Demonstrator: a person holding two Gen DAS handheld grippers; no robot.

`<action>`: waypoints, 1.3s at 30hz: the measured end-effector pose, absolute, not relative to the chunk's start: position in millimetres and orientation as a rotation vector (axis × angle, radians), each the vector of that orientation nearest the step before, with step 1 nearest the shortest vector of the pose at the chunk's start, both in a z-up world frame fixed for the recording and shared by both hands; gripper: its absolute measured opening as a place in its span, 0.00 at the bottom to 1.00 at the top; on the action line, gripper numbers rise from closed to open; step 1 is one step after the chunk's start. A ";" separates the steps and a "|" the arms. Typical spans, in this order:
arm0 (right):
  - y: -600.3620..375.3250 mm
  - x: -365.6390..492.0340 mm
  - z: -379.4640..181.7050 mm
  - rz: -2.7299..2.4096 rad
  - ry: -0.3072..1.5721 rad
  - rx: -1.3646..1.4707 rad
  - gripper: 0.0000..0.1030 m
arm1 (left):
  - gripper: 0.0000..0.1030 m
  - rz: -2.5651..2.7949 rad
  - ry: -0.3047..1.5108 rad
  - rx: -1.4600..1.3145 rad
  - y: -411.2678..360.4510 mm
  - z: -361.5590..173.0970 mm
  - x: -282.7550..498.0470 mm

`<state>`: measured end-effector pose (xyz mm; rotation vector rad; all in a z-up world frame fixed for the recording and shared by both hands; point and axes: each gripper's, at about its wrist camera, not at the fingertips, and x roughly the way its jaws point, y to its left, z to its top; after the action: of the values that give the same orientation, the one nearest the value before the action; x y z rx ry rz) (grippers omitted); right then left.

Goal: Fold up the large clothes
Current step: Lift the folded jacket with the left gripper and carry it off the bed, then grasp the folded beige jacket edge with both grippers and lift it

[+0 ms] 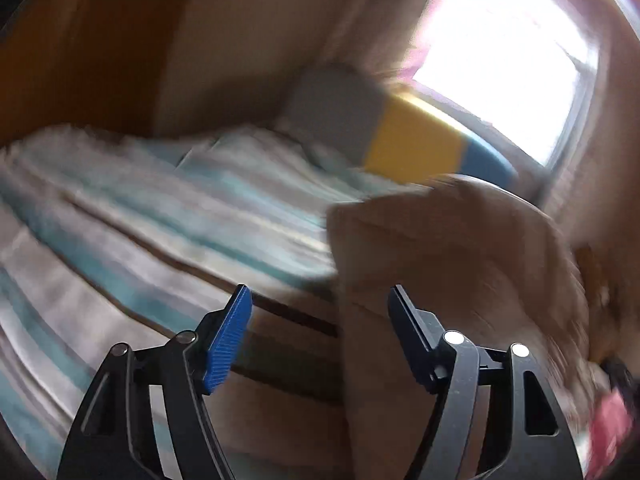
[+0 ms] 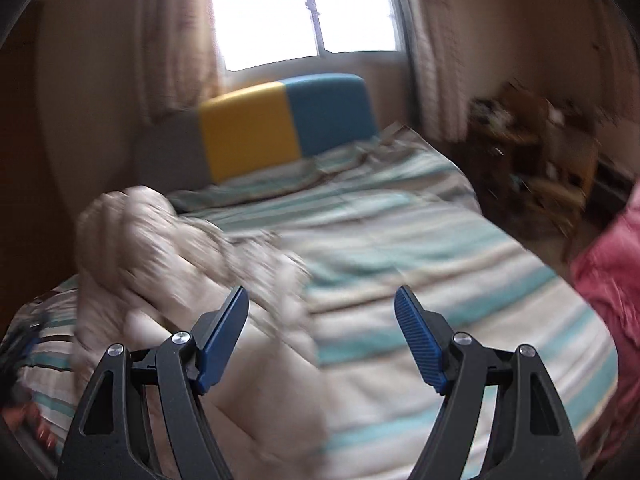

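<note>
- My left gripper (image 1: 320,332) stands with its jaws apart; the blue pads (image 1: 228,340) press on nothing.
- In the left wrist view the beige garment (image 1: 448,264) rises in a blurred heap ahead of that gripper and to its right. Part of the cloth shows between the two fingers, but I cannot tell whether it touches the right-hand pad.
- My right gripper (image 2: 322,338) is also spread wide, with nothing clamped. Between its fingers I see only the cloth and the bed beyond.
- In the right wrist view the garment lies bunched on the near left part of the striped bedspread (image 2: 420,240), reaching down under my left finger.
- The bed's headboard (image 2: 288,120) has grey, yellow and blue panels and stands under a bright window (image 2: 304,12) with curtains on both sides.
- A pink cloth (image 2: 612,280) shows at the right edge of the right wrist view, off the side of the bed.
- Much of the left wrist view is smeared, so fine folds in the garment are unreadable.
</note>
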<state>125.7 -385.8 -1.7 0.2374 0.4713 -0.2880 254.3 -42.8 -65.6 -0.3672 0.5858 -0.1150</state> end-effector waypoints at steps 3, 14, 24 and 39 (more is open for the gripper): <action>-369.5 150.1 18.0 -0.237 0.441 0.189 0.73 | 0.68 -0.131 0.612 -0.303 -65.0 -69.3 287.6; -349.8 250.1 21.8 -0.081 0.511 0.077 0.66 | 0.51 -0.321 0.592 -0.105 -177.4 -61.0 291.1; -416.5 283.3 -49.0 -0.169 0.625 0.142 0.64 | 0.51 -0.373 0.654 -0.011 -236.5 -64.0 307.5; -469.4 301.8 -127.3 -0.224 0.768 0.313 0.70 | 0.57 -0.383 0.682 0.114 -291.8 -107.9 331.0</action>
<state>301.8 -469.4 -127.3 0.3135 0.7681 -0.2243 331.0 -291.8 -107.9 0.1143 0.6816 -0.3830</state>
